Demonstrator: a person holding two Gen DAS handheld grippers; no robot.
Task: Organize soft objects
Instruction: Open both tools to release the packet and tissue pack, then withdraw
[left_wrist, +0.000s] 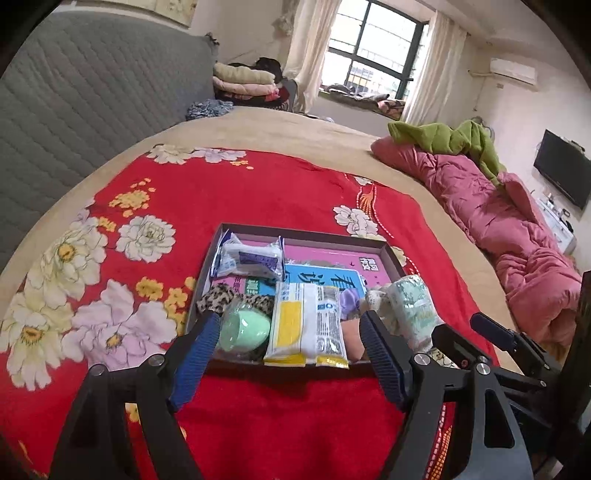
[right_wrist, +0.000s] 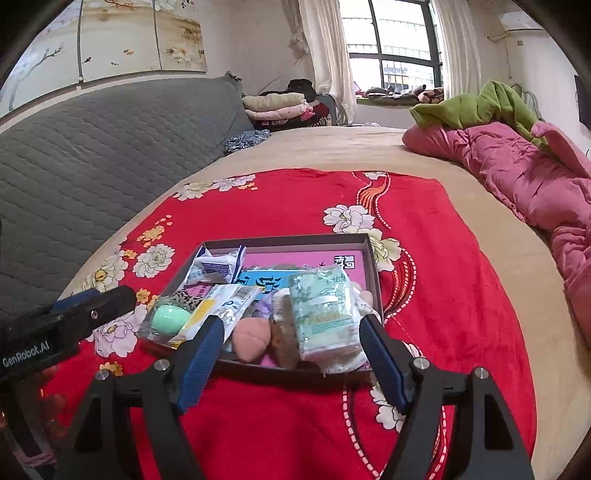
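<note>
Soft objects gathered in a shallow dark box (left_wrist: 388, 254) on the red floral blanket (left_wrist: 258, 192) spread over the bed, presumably so the loose pieces stay together instead of scattering over the bedding. Piled toward the near wall of that box: green egg-shaped sponge in clear wrap (left_wrist: 240, 328), yellow-and-white packet (left_wrist: 303, 325), peach puff (right_wrist: 251, 338), leopard-print scrunchie (left_wrist: 218, 297), lilac scrunchie (left_wrist: 349, 299), pale green tissue pack (right_wrist: 325, 314). White-and-blue packet (left_wrist: 247, 258) alone at the far left corner, lying across the box. Pink-and-blue printed sheet (left_wrist: 332, 258) showing through as the floor, so the far half remains mostly uncovered.

Yellow-and-white packet flat, long axis running from the near wall toward the far side, near end overhanging the rim slightly. Tissue pack propped up on the items beneath, long axis tilted upward and leaning away from the near wall, apparently resting rather than seated. Sponge with its blunt end toward the near wall.

Left hand-held gripper (left_wrist: 288, 354) spread wide apart, nothing between the pads, hovering over the near wall above the sponge and yellow packet. Right hand-held gripper (right_wrist: 291, 354) likewise wide apart and empty, poised over the puff and tissue pack. Judged close to finished, both tools clear of the pile and no loose item visible on the blanket.
</note>
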